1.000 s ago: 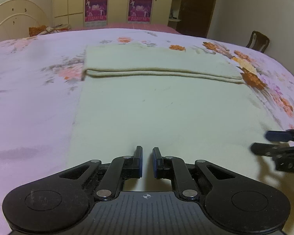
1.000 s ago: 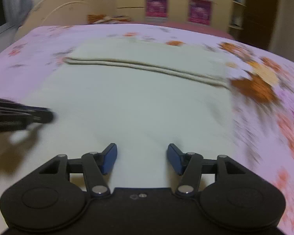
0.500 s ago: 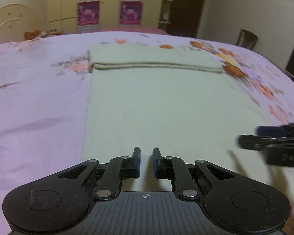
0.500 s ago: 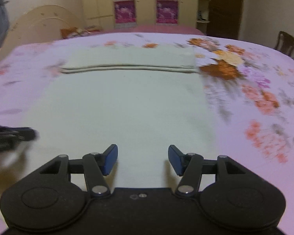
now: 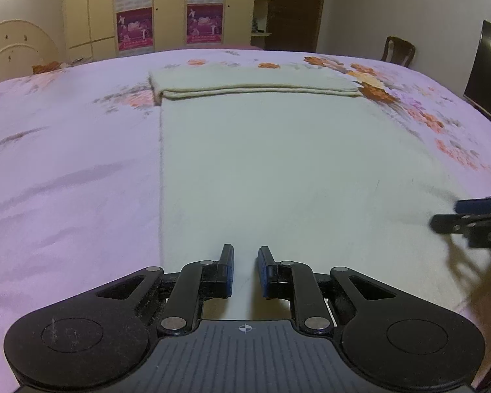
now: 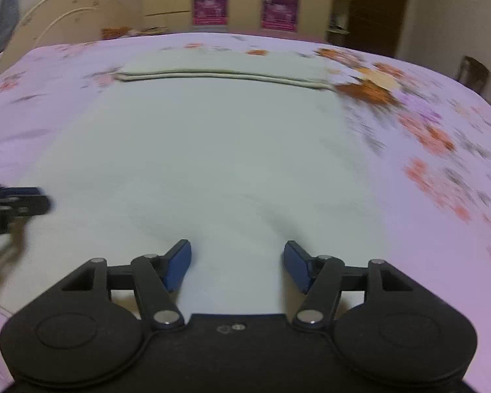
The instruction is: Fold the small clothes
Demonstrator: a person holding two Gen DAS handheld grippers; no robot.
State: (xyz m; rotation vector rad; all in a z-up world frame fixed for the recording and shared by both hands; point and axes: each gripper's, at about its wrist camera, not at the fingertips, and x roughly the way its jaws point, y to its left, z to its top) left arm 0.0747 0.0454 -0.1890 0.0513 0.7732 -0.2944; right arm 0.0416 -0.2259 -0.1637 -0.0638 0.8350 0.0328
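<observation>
Hovering low over the pale cream cloth (image 5: 278,170), left gripper (image 5: 245,270) narrowly parted, right gripper (image 6: 237,265) wide, both just opening, nothing between. Spread flat on the pink floral bedsheet (image 5: 65,163), far end folded over.

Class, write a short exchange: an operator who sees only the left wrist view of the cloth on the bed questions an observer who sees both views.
Operator: I see only the right claw's tip. Is it gripping?
Observer: No. The right claw is wide open, its jaws have just been opening, and nothing is between them.
Operator: Is it over cloth or sheet?
Observer: Over the cream cloth; the cloth's right edge runs just outside the claw, with the floral sheet beyond.
</observation>
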